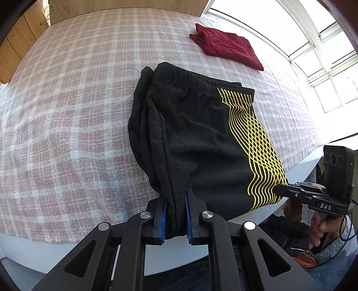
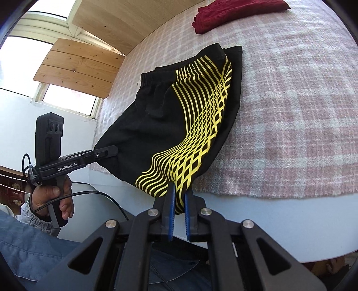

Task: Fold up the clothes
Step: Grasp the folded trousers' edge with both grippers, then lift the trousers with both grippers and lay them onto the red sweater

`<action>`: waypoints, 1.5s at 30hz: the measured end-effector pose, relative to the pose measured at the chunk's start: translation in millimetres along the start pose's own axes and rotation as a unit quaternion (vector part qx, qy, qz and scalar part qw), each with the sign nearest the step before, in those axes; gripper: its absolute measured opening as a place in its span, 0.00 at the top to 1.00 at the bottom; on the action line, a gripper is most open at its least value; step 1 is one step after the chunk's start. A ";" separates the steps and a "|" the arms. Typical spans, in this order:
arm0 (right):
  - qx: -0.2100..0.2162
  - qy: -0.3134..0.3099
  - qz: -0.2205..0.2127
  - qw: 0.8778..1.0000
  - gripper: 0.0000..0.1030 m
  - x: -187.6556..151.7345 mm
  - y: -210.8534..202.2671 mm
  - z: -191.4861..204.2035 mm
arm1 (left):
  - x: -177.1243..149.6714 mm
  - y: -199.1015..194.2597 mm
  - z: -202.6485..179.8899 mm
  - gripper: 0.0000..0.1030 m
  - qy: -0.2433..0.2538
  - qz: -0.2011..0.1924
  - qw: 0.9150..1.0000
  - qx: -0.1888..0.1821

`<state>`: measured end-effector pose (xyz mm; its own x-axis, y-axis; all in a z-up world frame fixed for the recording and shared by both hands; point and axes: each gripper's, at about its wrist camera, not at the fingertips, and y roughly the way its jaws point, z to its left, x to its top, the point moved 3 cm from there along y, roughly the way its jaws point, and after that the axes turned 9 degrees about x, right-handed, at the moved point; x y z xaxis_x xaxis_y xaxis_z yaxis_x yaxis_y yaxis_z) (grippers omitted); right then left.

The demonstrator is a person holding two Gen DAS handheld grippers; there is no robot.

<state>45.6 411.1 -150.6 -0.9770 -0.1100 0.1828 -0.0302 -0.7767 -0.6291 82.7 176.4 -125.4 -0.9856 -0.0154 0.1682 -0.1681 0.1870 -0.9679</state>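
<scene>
Black linkage arms of the left gripper (image 1: 175, 215) fill the bottom of the left wrist view. Its blue-padded fingers (image 1: 161, 218) are closed on the bunched black edge of the shorts (image 1: 197, 134); fabric fills the gap between the pads.

Left to right in this view: pink-and-white plaid blanket (image 1: 67, 112) covers the bed, wood headboard (image 1: 22, 40) at the far left corner. Shorts lie at centre on the blanket, folded, waistband away from the camera, near hem lifted off the bed edge. Yellow wavy-line print runs down their right side. Folded red garment (image 1: 226, 46) sits farther back, well apart from the shorts, near the window (image 1: 313, 56). At far right, the right gripper (image 1: 278, 189) pinches the yellow-printed corner of the shorts; a hand (image 1: 322, 230) holds its handle.

Right wrist view, left to right: left hand (image 2: 52, 199) on the handle, left gripper (image 2: 111, 152) clamped on the plain black corner of the shorts (image 2: 156, 125). Hem spans between the two grippers, hanging past the bed edge. Right gripper (image 2: 179, 201) at bottom centre, blue pads closed on the yellow-printed corner. Plaid blanket (image 2: 290, 134) to the right; red garment (image 2: 232, 13) at top.
</scene>
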 end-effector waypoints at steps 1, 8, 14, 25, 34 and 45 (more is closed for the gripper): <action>0.003 0.006 0.001 1.000 0.93 -2.1 -0.9 -2.9 | -14.4 0.9 21.0 0.89 -0.008 0.010 1.000 -0.008; 0.014 0.037 -0.004 0.999 0.93 -9.4 -7.1 -16.1 | 29.7 -1.0 36.6 0.89 -0.036 0.007 0.999 -0.040; 0.011 -0.010 -0.050 0.999 0.94 30.2 -27.4 10.7 | 77.1 -43.1 10.5 0.89 -0.007 -0.077 0.995 -0.060; -0.006 -0.130 -0.178 0.975 0.95 228.2 -83.0 66.6 | 250.3 -108.9 -43.8 0.89 0.046 -0.244 0.963 -0.106; -0.034 -0.208 -0.267 0.940 0.95 385.1 -172.0 106.9 | 396.9 -183.0 -82.9 0.89 0.049 -0.377 0.918 -0.112; -0.090 -0.050 -0.166 0.981 0.95 327.8 -106.8 -100.3 | 339.0 55.3 -85.6 0.88 -0.055 -0.200 0.970 -0.125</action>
<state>-292.6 520.2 -99.3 -0.8817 0.0630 0.4676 -0.3885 -0.6593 -0.6437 -259.3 265.6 -105.9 -0.8405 -0.2374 0.4870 -0.5418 0.3775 -0.7510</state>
